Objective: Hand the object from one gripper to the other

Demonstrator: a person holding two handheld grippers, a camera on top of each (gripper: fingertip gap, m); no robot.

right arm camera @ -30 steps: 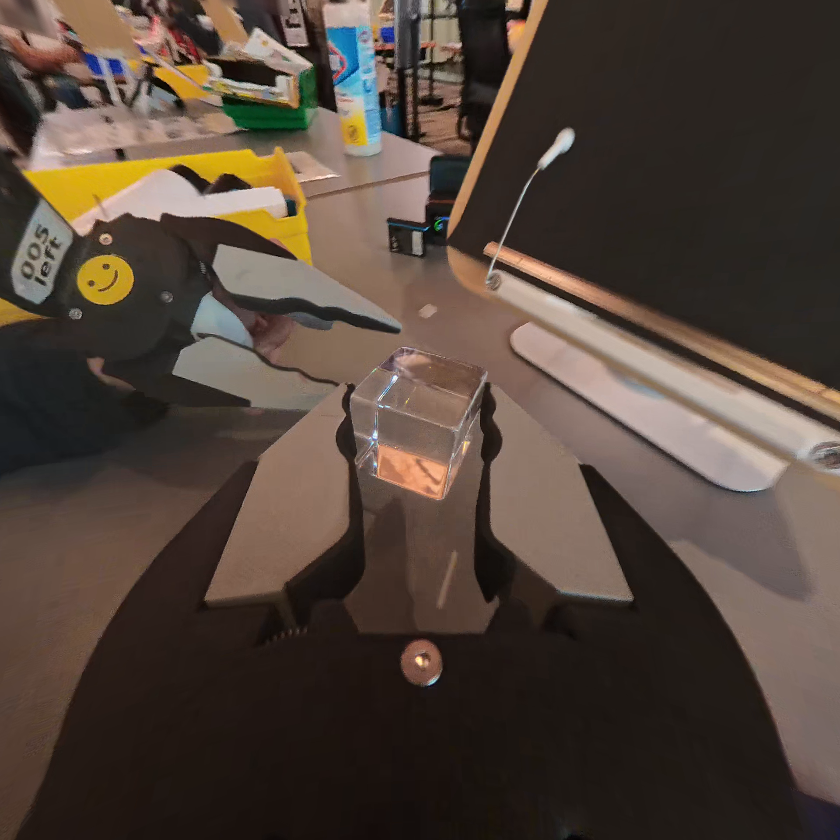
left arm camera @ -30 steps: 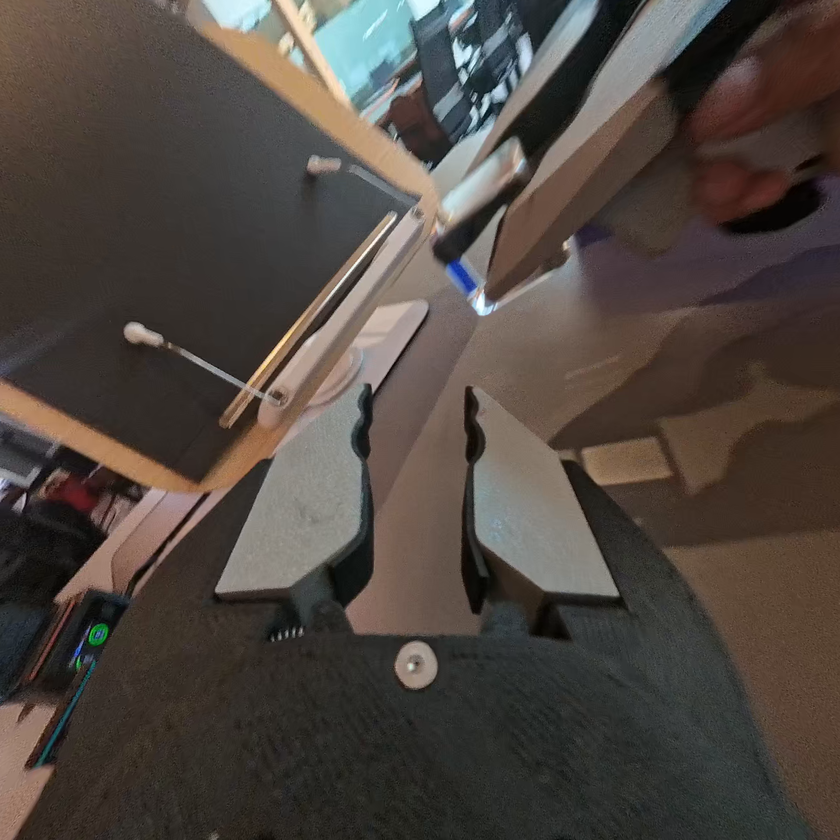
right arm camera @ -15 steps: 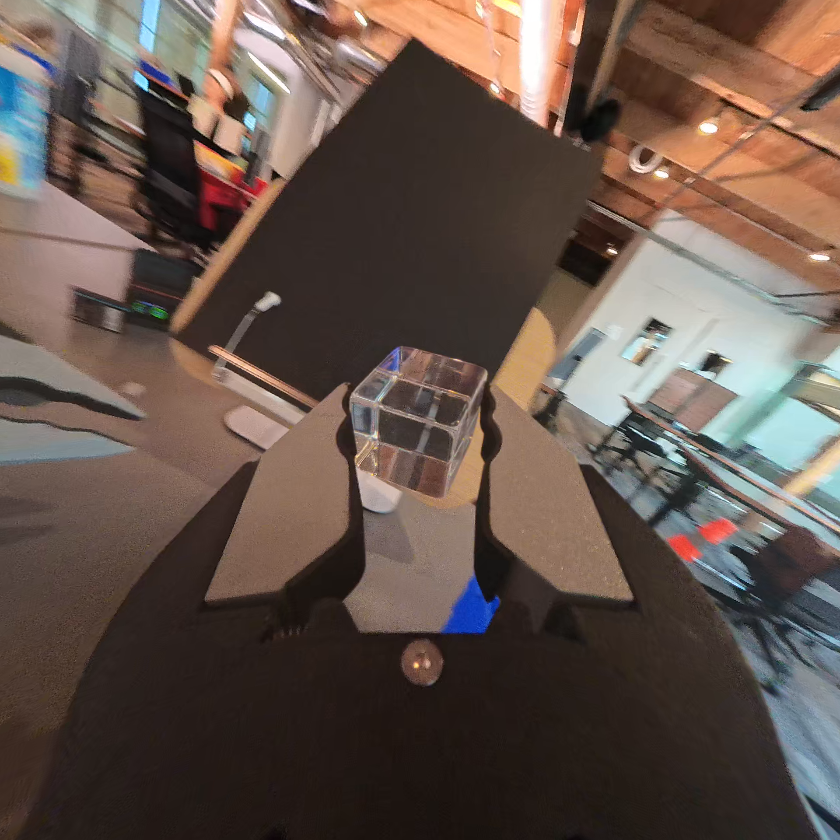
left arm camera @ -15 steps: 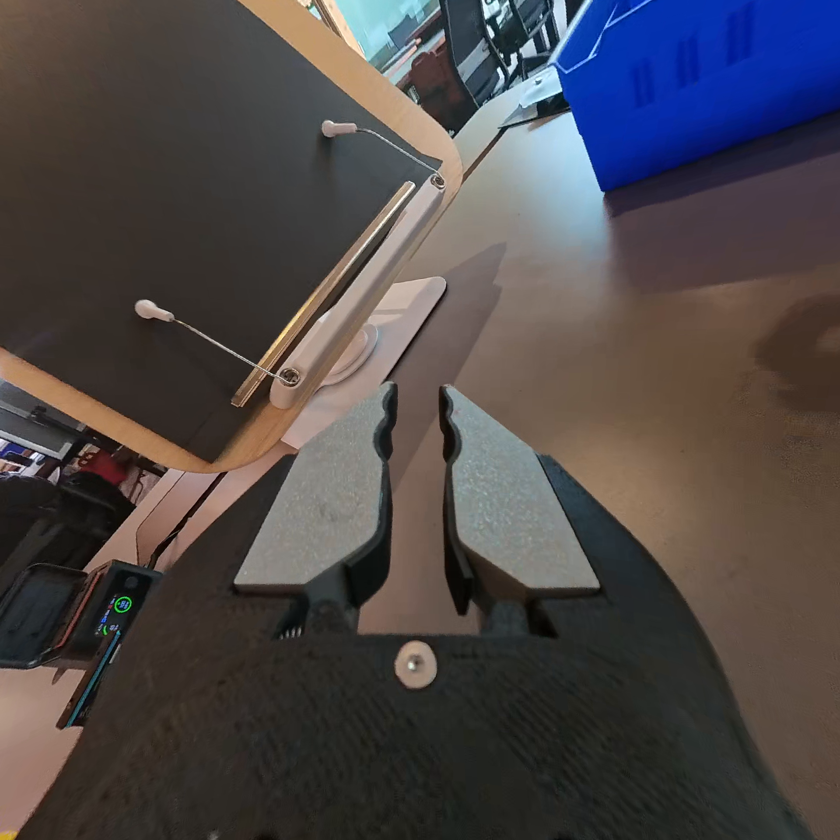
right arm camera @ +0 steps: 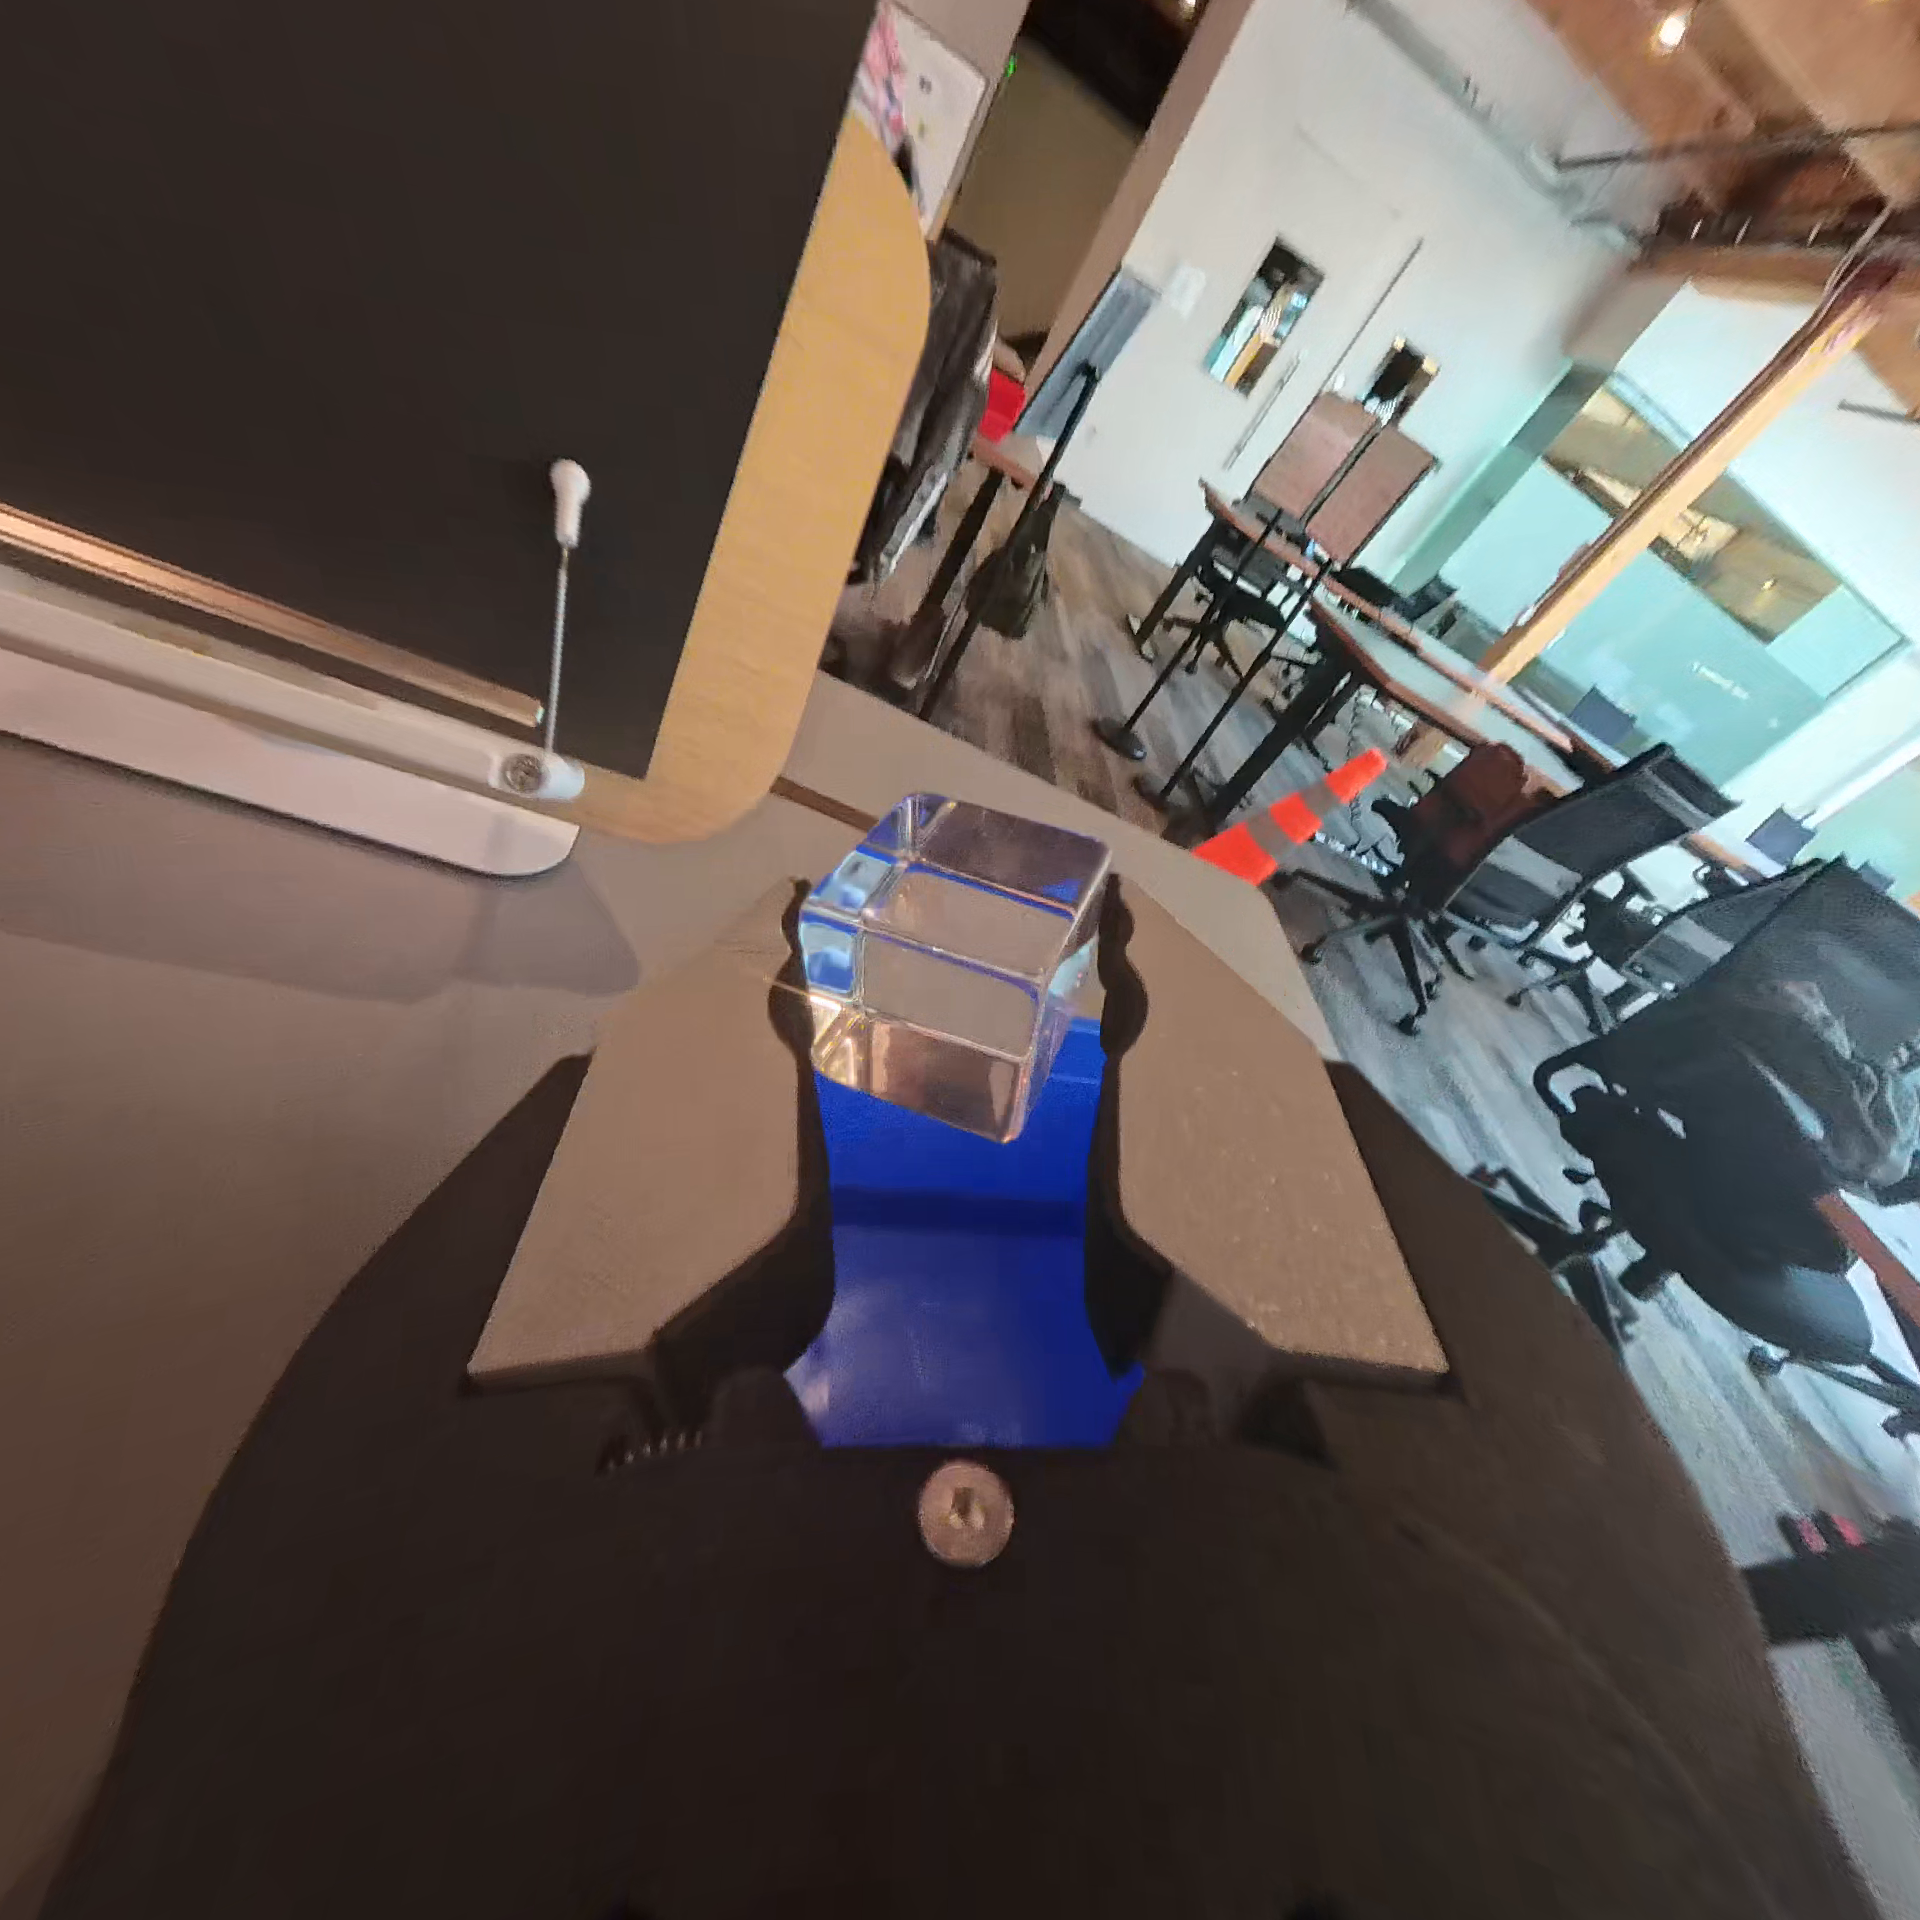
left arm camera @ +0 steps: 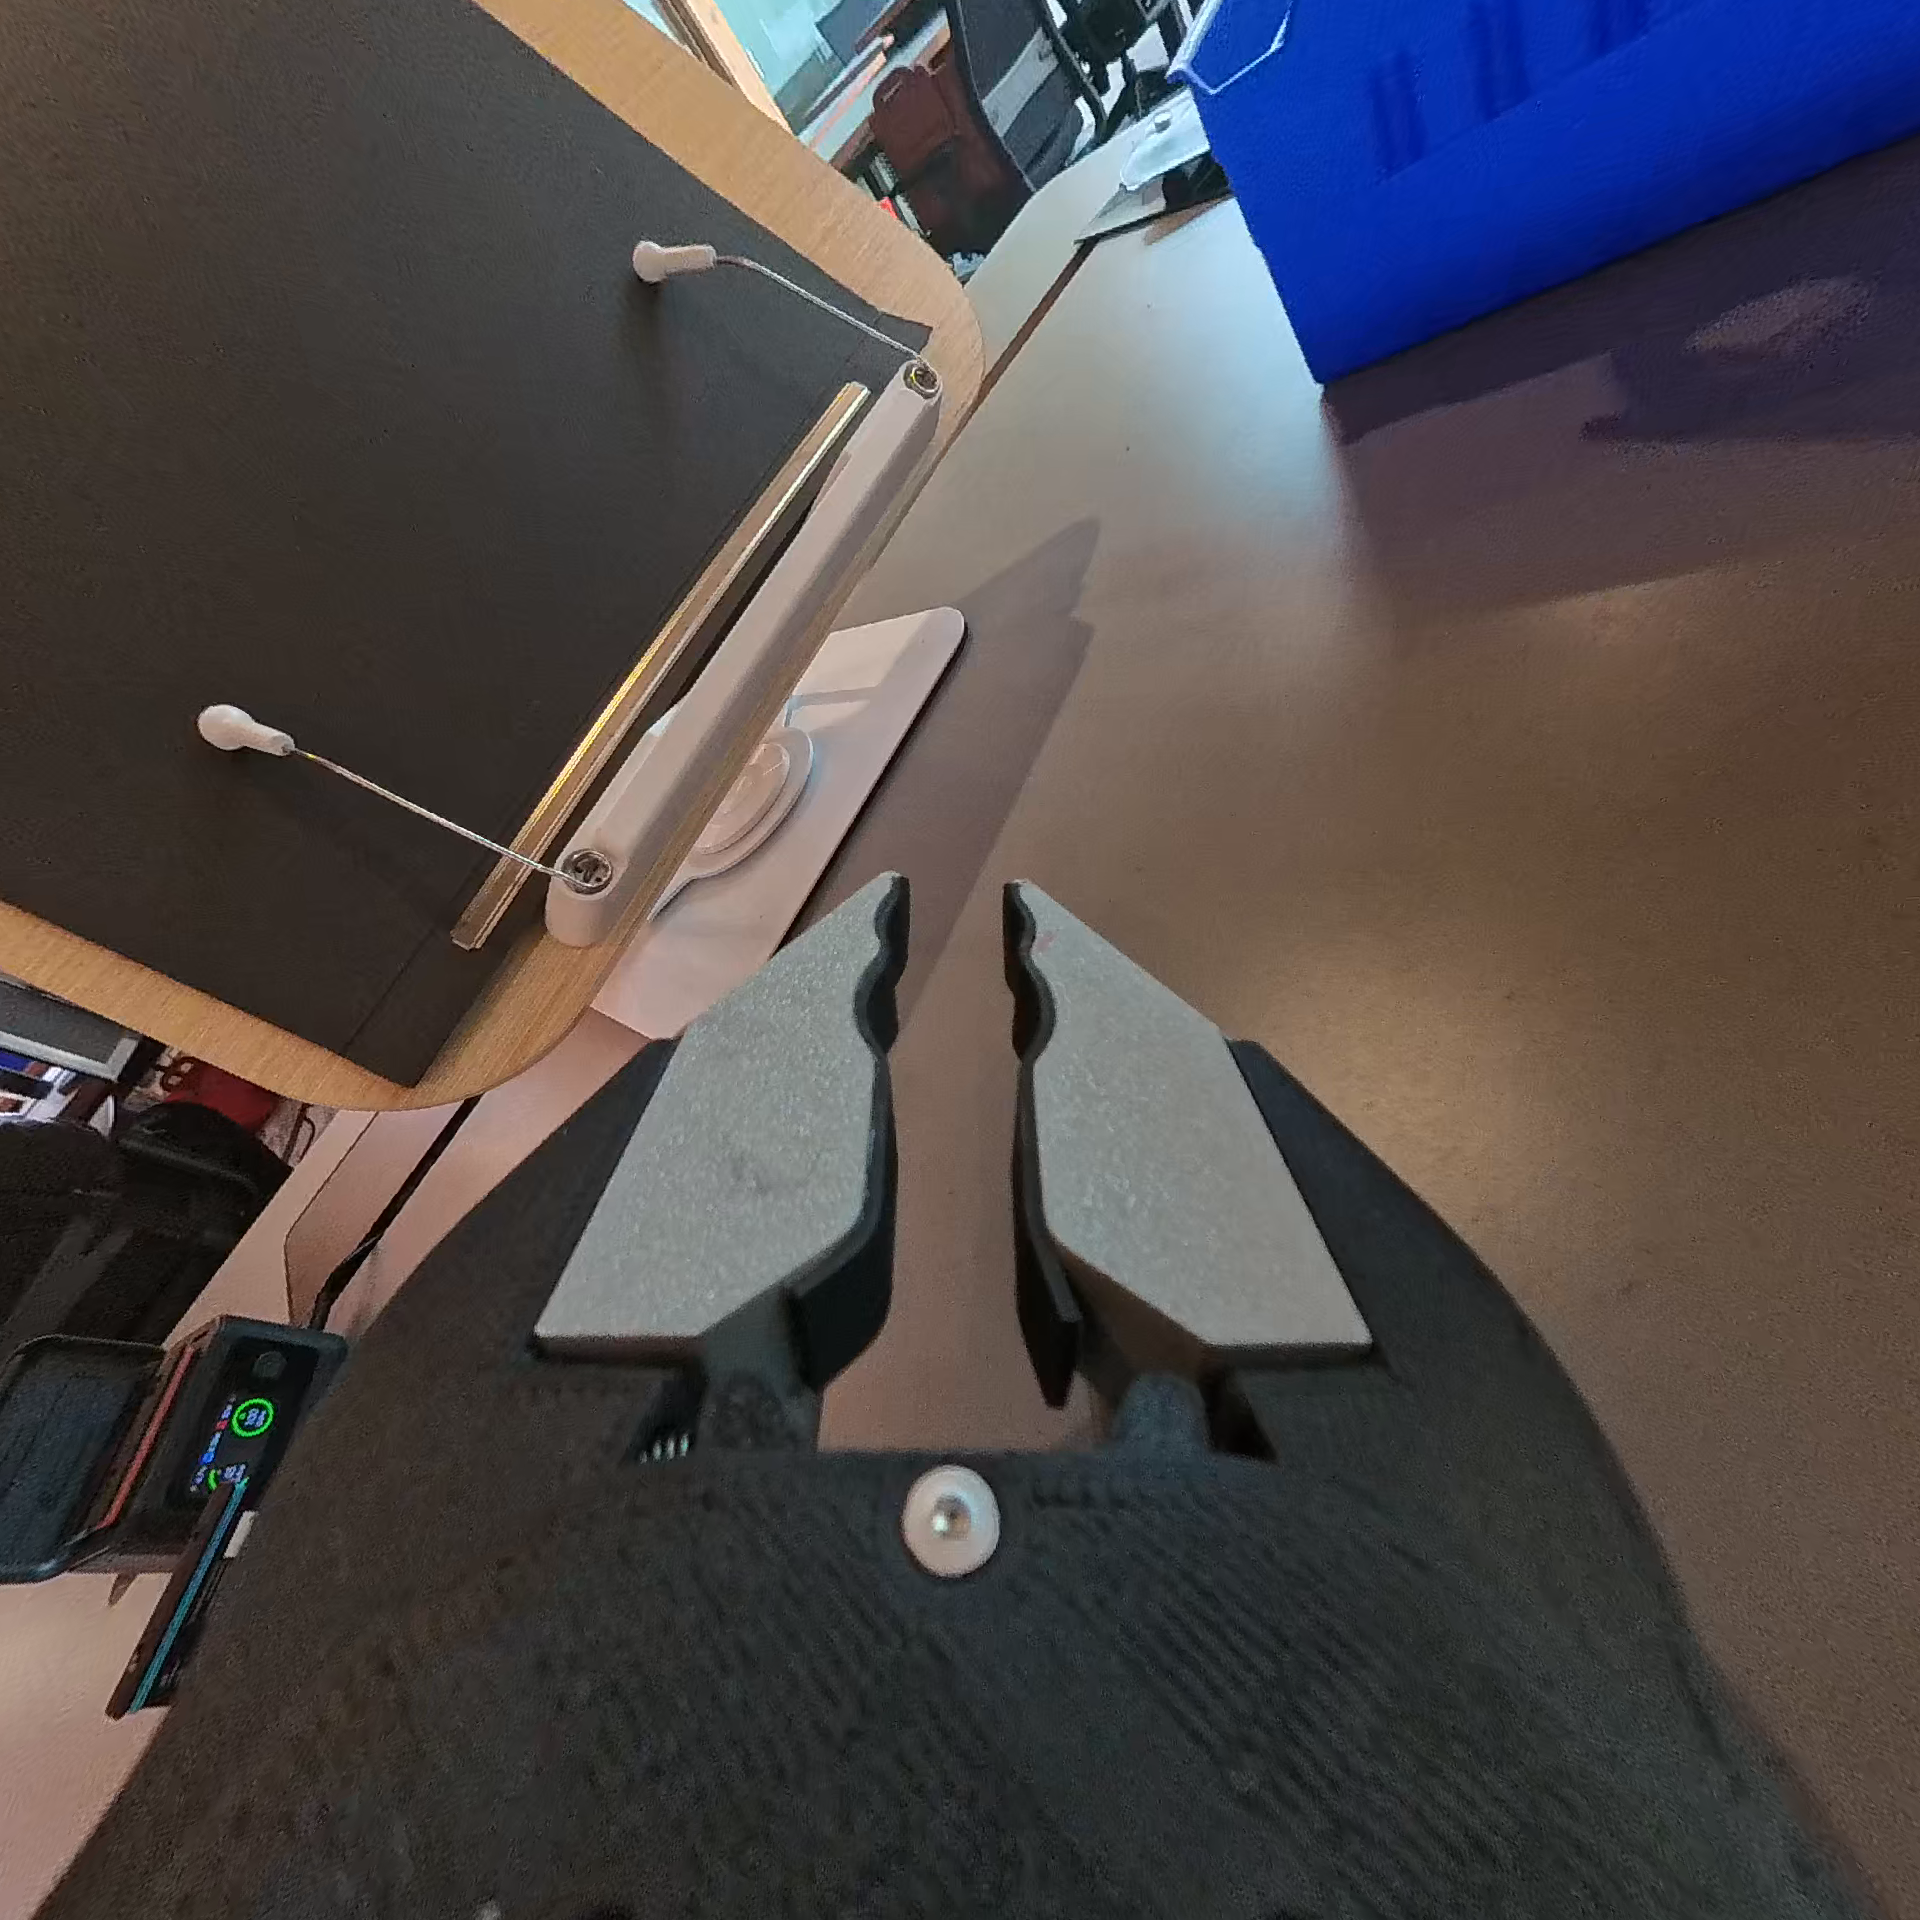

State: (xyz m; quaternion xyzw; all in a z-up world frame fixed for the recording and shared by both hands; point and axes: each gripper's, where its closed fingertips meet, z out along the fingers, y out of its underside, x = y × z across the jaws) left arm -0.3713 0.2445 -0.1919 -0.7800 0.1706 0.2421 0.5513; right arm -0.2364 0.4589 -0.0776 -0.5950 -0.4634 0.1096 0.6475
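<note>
The right tool [right arm camera: 951, 914] pinches a clear cube [right arm camera: 951, 956] at its tips (twelve o'clock), above a blue bin [right arm camera: 956, 1309]; the left tool [left arm camera: 954, 914], narrowly spread and empty, hangs over the counter [left arm camera: 1455, 831]. Handover appears not yet done.

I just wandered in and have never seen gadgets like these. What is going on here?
A person is working two clamp tools, one in each hand. The right hand-held gripper is shut on a clear cube, held up in the air above a blue bin. The left hand-held gripper holds nothing, its fingers slightly apart, and hangs over the grey table beside a black board on a white stand. Neither view shows the other gripper.
</note>
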